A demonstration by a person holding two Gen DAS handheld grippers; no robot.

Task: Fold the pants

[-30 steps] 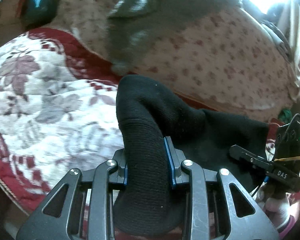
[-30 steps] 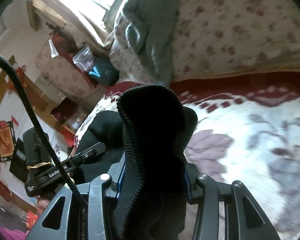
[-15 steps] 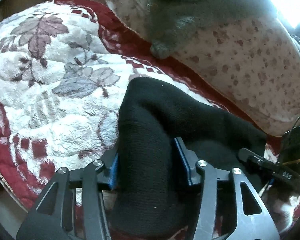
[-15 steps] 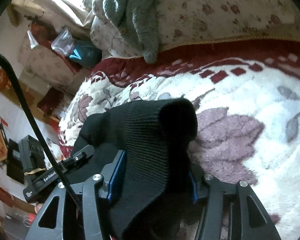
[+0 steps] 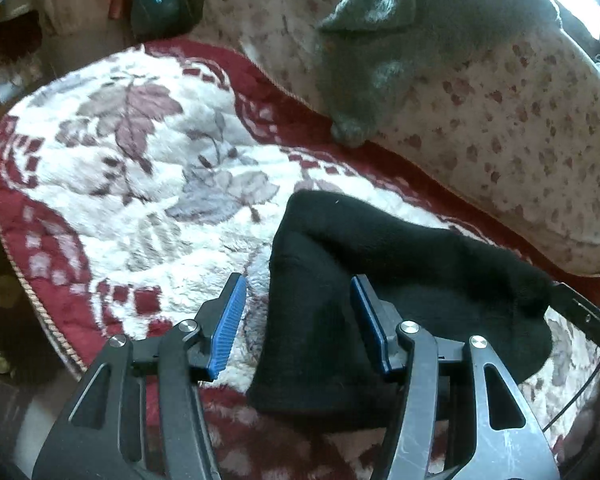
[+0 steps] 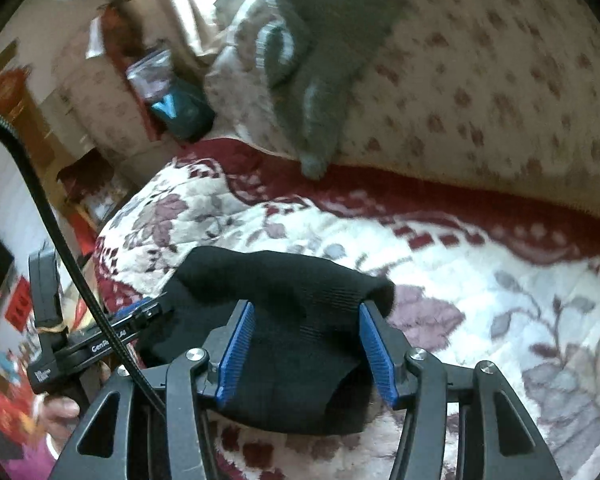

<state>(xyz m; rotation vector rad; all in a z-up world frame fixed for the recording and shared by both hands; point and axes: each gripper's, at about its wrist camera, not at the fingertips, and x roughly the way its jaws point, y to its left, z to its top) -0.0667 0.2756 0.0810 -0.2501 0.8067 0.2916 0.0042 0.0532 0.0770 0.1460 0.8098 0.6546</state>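
One pair of black pants [image 5: 380,280] in the left wrist view, lying on the blanket [image 5: 140,184] between and ahead of the left tongs [image 5: 298,320]. Jaws have just been opening; now spread, left pad clear of the cloth, right pad at its edge, no pinch. One grey garment [image 5: 380,48] lies well ahead on the quilt [image 5: 500,120]. Right wrist view: same pants [image 6: 292,320] bunched between the right tongs [image 6: 306,344], jaws likewise just opened and spread, cloth slack between the pads; left tongs [image 6: 140,312] just to the left. Judgement: soft thick knit, light, limp, not slippery; will sag and bunch, so take it at a folded edge or corner. Count: two tongs.
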